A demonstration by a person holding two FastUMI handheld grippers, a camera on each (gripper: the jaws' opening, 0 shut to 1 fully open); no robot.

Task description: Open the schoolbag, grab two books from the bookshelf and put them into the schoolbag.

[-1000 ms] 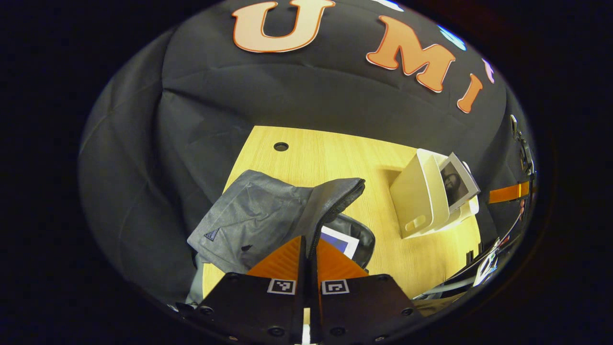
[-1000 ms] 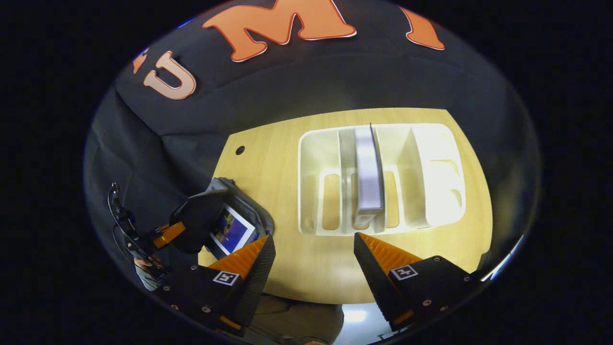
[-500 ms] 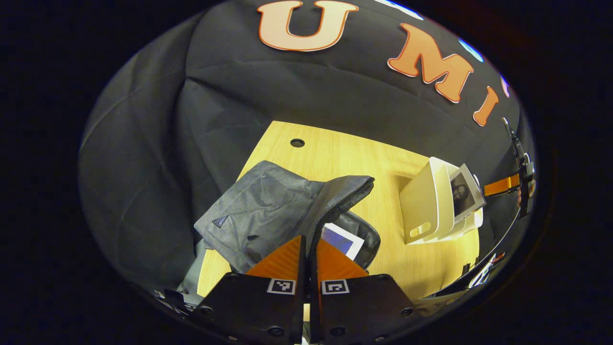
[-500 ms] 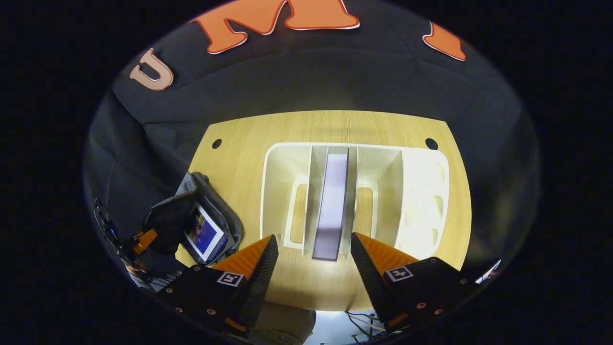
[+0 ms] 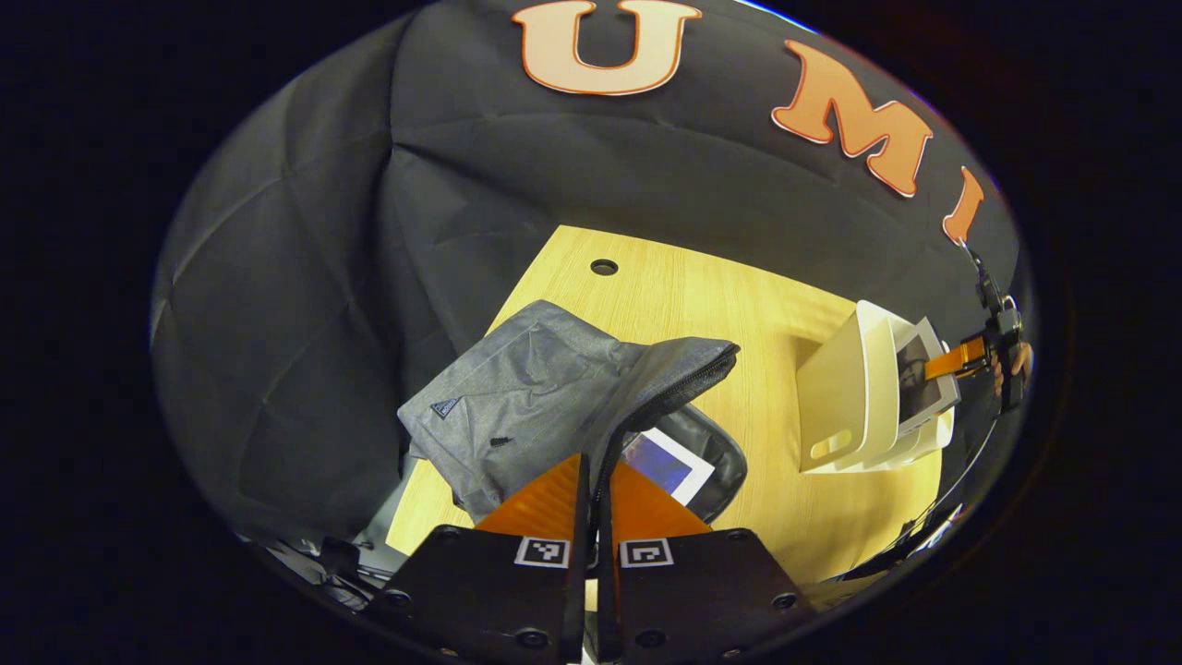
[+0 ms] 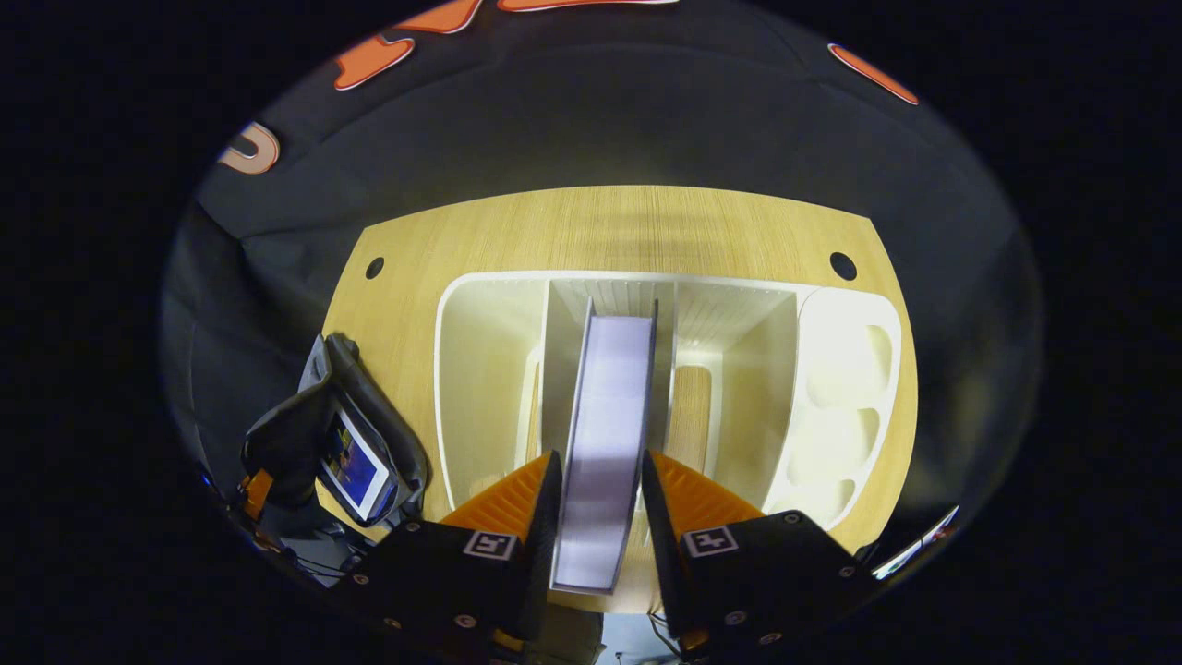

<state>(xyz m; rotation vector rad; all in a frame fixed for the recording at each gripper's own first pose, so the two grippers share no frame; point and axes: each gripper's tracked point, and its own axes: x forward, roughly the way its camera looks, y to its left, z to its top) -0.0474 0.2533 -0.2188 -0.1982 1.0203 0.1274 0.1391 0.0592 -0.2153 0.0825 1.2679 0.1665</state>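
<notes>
A pale wooden surface (image 6: 609, 226) stands against black cloth. In the left gripper view, the left gripper (image 5: 591, 476) pinches the grey fabric schoolbag's (image 5: 517, 397) raised flap; a blue-covered book (image 5: 667, 462) lies inside at 5 o'clock. In the right gripper view, the right gripper's (image 6: 598, 480) fingers flank an upright white-edged book (image 6: 605, 434) in the cream plastic bookshelf (image 6: 480, 369); contact unclear.

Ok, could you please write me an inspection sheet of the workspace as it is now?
Surface: wooden table, with round holes near the back corners.
Job's things: grey schoolbag open, first book inside it; second book upright in a middle slot of the white bookshelf.
Clutter: nothing seen.
Grippers: left tool shut on the schoolbag's zipper edge, holding the flap up; right tool with one finger on each side of the second book, contact not clear.
Cables: thin cable at the right tool.
Surroundings: black cloth wall behind the table.
</notes>
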